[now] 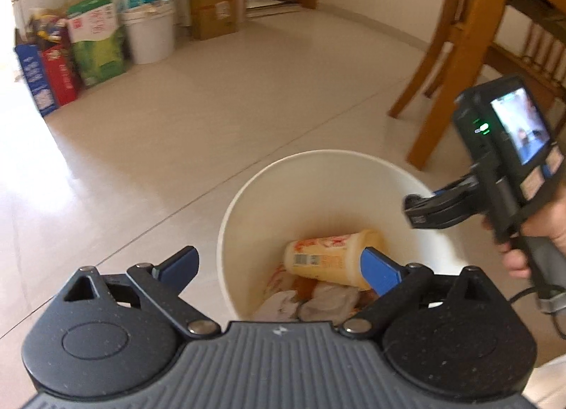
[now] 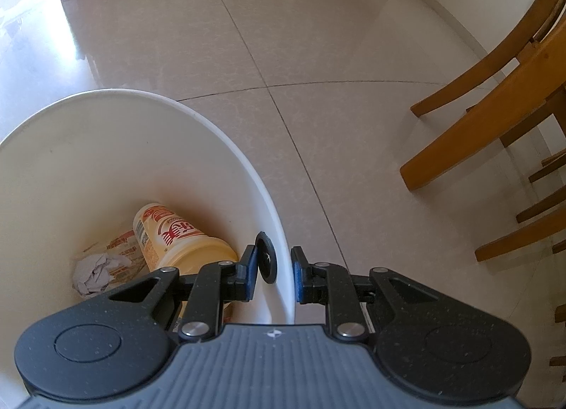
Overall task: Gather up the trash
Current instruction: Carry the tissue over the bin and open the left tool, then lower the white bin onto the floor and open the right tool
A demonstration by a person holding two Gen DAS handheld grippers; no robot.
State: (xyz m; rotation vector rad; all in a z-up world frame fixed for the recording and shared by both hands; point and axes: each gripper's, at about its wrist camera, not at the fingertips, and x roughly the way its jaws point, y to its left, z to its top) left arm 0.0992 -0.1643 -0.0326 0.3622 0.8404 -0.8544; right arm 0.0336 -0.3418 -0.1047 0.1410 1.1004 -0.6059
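trash is already sitting in the white bucket (image 1: pixel 318 175): a yellow cup-shaped container (image 1: pixel 329 257) lying on its side at the bottom, on top of crumpled paper (image 2: pixel 99 273) and some wrappers. bucket stands on the tiled floor (image 2: pixel 318 55), with wooden chair legs (image 2: pixel 470 133) off to one side.

left hand-held gripper (image 1: pixel 279 267) hangs over the bucket mouth, jaws spread wide with nothing between them, so it looks like its drop is done. right hand-held gripper (image 2: pixel 274 274) is pinched narrow on the bucket's rim, one pad inside the wall and one outside, right by a black round fitting (image 2: pixel 266 260) on the inner wall.

what could go wrong from here, just guessing: that rim grip is thin plastic held at one edge, so if the person lifts or drags the bucket from there it could tip or slip out and dump the cup back on the floor. the pad sitting next to that black fitting could also skid off it. and if the bucket gets swung toward the chair legs it might clip them.
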